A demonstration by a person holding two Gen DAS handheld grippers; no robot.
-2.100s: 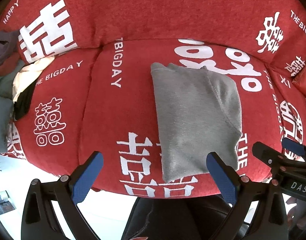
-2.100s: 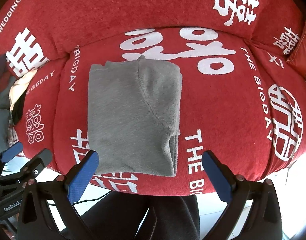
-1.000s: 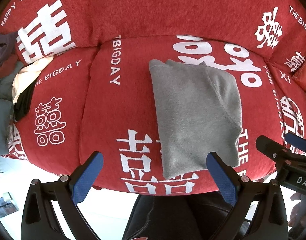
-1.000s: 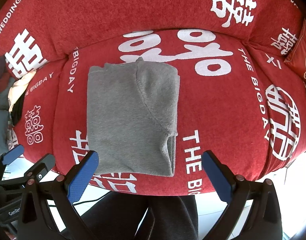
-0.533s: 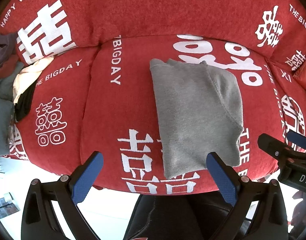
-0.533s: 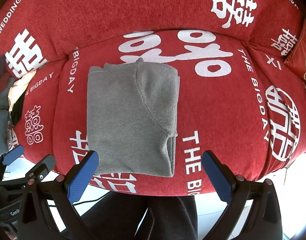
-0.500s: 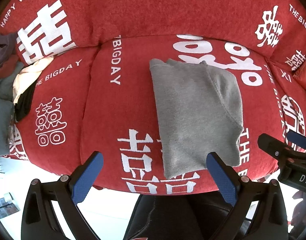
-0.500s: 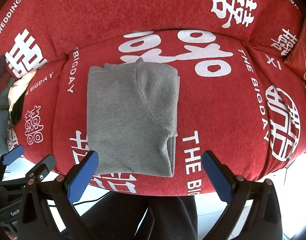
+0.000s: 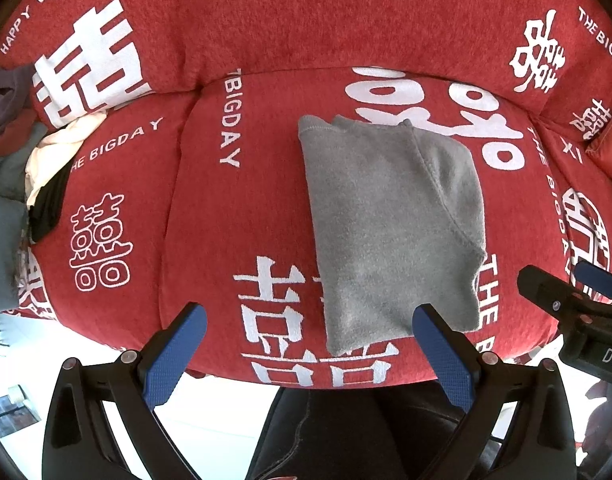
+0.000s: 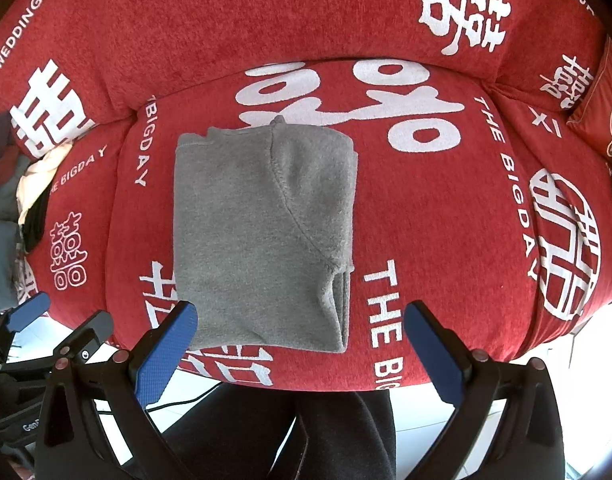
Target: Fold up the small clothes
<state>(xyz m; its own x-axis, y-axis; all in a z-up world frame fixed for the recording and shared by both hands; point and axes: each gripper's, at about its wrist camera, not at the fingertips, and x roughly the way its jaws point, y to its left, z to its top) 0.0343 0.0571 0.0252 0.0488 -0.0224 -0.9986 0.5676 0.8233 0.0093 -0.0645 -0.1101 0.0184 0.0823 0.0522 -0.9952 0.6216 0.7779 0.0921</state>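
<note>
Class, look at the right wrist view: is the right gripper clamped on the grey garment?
No: the right gripper is open, its blue pads spread apart, and the folded grey garment lies free on the red sofa.

Both wrist views look down and forward from near the sofa seat (image 9: pixel 234 216) — sharing the grey garment (image 10: pixel 262 236).

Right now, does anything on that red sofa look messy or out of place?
The grey fleece garment lies neatly folded on the seat cushion, with only a small tab poking out at its far edge. The one untidy spot is the heap of loose clothes at the sofa's left end, still unfolded.
</note>
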